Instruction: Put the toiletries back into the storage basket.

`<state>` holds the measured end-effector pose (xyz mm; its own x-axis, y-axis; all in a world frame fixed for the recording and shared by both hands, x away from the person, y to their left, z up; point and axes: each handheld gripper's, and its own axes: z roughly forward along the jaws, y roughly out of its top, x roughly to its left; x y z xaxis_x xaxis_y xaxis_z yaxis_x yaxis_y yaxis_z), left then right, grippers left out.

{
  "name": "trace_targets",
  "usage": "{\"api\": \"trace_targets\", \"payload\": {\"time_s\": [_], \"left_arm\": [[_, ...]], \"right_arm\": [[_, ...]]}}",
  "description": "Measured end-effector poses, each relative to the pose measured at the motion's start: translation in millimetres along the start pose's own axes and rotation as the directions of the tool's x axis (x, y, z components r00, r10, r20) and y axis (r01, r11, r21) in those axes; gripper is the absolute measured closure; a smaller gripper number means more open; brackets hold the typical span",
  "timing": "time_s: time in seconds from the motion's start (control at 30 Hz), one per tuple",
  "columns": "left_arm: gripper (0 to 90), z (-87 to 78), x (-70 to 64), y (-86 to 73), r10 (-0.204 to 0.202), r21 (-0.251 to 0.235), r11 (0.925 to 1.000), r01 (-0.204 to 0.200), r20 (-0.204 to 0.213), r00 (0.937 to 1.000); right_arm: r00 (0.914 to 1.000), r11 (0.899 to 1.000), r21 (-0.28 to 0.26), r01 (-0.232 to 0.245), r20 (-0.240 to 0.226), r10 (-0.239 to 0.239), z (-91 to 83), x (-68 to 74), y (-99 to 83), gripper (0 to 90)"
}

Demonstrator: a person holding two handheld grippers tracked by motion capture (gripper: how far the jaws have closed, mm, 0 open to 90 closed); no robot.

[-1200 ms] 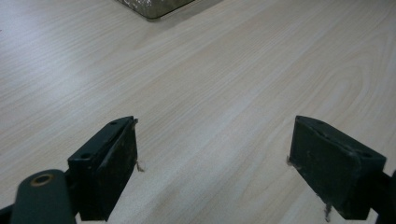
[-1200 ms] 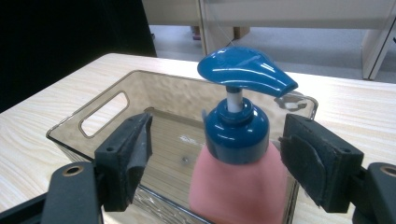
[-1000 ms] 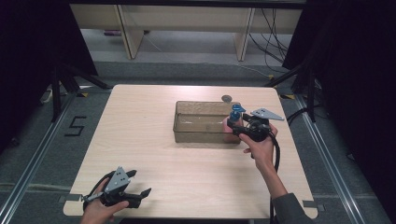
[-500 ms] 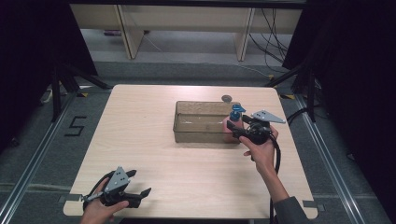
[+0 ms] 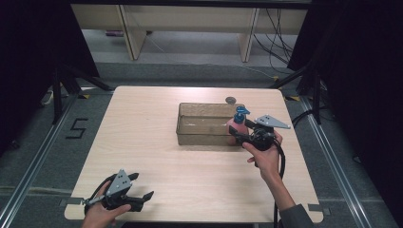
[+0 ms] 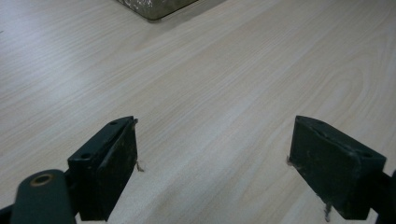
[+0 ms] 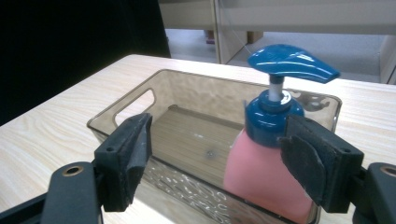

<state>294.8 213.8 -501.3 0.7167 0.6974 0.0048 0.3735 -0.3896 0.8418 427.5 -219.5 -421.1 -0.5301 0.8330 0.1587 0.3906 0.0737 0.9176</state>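
A pink pump bottle (image 5: 237,128) with a blue pump head (image 7: 292,63) stands upright inside the right end of a clear brownish bin (image 5: 202,105). My right gripper (image 5: 241,129) is at that end of the bin. In the right gripper view my right gripper (image 7: 219,154) is open: its jaws stand wide apart, the bottle (image 7: 261,172) sits close to the right jaw, and neither pad presses it. My left gripper (image 5: 142,185) rests low at the table's near left corner. It is open (image 6: 212,149) over bare wood.
A small dark round object (image 5: 231,99) lies on the table (image 5: 157,142) just beyond the bin. The rest of the bin (image 7: 187,130) holds nothing. Shelving and cables stand past the table's far edge, and dark curtains flank both sides.
My right gripper has drawn back slightly toward the person while the bottle stays in the bin. The left gripper has not moved.
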Motion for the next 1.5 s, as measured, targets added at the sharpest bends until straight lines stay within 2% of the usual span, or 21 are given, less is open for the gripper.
{"api": "trace_targets", "payload": {"time_s": [0.07,0.13,0.17,0.27,0.3,0.37,0.43,0.47,0.53,0.6,0.67,0.77,0.87,0.9,1.1,1.13,1.17,1.2,1.37,1.47,1.5], "left_arm": [[14.8,-0.2,-0.5,-0.5,0.000,-0.001,1.0000,0.000,-0.002,1.0000],[14.8,-0.1,0.5,0.0,0.005,0.000,1.0000,-0.005,0.001,1.0000],[14.9,0.0,0.0,-0.2,0.002,-0.002,1.0000,-0.002,-0.001,1.0000],[14.8,-0.2,-0.5,-0.4,0.001,-0.001,1.0000,-0.001,-0.001,1.0000],[14.8,-0.1,0.4,0.0,0.008,0.000,1.0000,-0.008,-0.003,1.0000],[14.9,-0.5,0.7,-0.1,0.014,0.003,0.9999,-0.014,-0.004,0.9999],[14.9,-0.1,-0.5,-0.4,-0.001,-0.003,1.0000,0.001,-0.001,1.0000],[14.8,-0.4,0.6,0.0,0.010,0.003,0.9999,-0.010,-0.004,0.9999],[14.9,-0.3,0.8,0.1,0.014,0.002,0.9999,-0.014,-0.005,0.9999],[14.8,-0.2,-0.5,-0.5,0.001,-0.001,1.0000,-0.001,-0.001,1.0000],[14.9,-0.4,0.6,-0.1,0.010,0.002,0.9999,-0.010,-0.004,0.9999],[14.9,-0.2,-0.6,-0.3,-0.001,-0.003,1.0000,0.001,-0.001,1.0000],[14.8,-0.1,-0.4,-0.3,0.000,-0.003,1.0000,0.000,0.000,1.0000],[14.8,-0.1,-0.2,-0.1,0.000,-0.004,1.0000,0.000,-0.001,1.0000],[14.9,0.0,0.0,-0.3,0.001,0.000,1.0000,-0.001,0.001,1.0000],[14.8,0.2,-0.8,-0.4,-0.005,-0.005,1.0000,0.005,0.002,1.0000],[14.9,0.2,-0.8,-0.4,-0.005,-0.005,1.0000,0.005,0.002,1.0000],[14.8,0.3,-0.7,-0.2,-0.004,-0.005,1.0000,0.004,0.003,1.0000],[14.9,0.3,-0.7,-0.4,-0.005,-0.005,1.0000,0.005,0.002,1.0000],[14.9,0.4,-0.5,-0.3,-0.004,-0.005,1.0000,0.004,0.002,1.0000],[14.8,0.4,-0.8,-0.5,-0.005,-0.005,1.0000,0.005,-0.001,1.0000]], "right_arm": [[1.0000,1.000,0.005,-0.008,-0.005,0.008,-0.2,2.0,-1.0,25.9],[0.9998,1.000,0.002,0.019,-0.004,-0.019,-0.5,3.0,-1.8,25.9],[0.9998,1.000,0.018,-0.004,-0.017,0.005,-1.2,4.7,-1.7,25.9],[0.9998,1.000,0.001,0.009,-0.018,-0.009,-0.8,5.2,-2.8,25.9],[0.9995,1.000,0.015,-0.023,-0.021,0.023,-1.7,8.9,-3.9,25.9],[0.9993,1.000,0.006,-0.006,-0.036,0.006,-0.7,8.2,-4.8,25.9],[0.9996,1.000,0.009,0.019,-0.021,-0.019,-2.3,8.0,-5.1,25.9],[0.9992,1.000,0.019,-0.007,-0.040,0.008,-2.6,10.0,-5.6,25.9],[0.9987,1.000,0.009,-0.017,-0.048,0.017,-2.7,11.3,-6.8,25.8],[0.9991,1.000,0.004,0.007,-0.041,-0.007,-3.2,11.1,-7.4,25.9],[0.9989,1.000,0.018,-0.016,-0.044,0.016,-4.8,13.8,-8.1,25.8],[0.9988,1.000,0.010,0.004,-0.049,-0.004,-4.4,13.9,-9.6,25.7],[0.9982,1.000,0.017,-0.021,-0.055,0.022,-6.1,16.4,-10.2,25.7],[0.9985,1.000,0.005,0.009,-0.055,-0.009,-5.8,14.6,-10.9,25.4],[0.9972,0.999,0.023,-0.032,-0.067,0.034,-8.6,18.2,-11.8,25.3],[0.9983,1.000,0.004,0.004,-0.058,-0.004,-6.8,16.3,-13.1,25.1],[0.9988,1.000,0.030,-0.005,-0.050,0.006,-8.4,17.6,-12.9,25.0],[0.9972,0.999,0.029,-0.015,-0.073,0.017,-8.6,18.4,-13.6,24.8],[0.9975,1.000,0.025,0.009,-0.071,-0.008,-9.6,19.2,-16.1,24.4],[0.9967,0.999,0.032,-0.006,-0.081,0.009,-10.4,21.3,-17.1,24.3],[0.9966,1.000,0.017,0.013,-0.082,-0.012,-10.1,21.4,-18.5,24.3]]}}
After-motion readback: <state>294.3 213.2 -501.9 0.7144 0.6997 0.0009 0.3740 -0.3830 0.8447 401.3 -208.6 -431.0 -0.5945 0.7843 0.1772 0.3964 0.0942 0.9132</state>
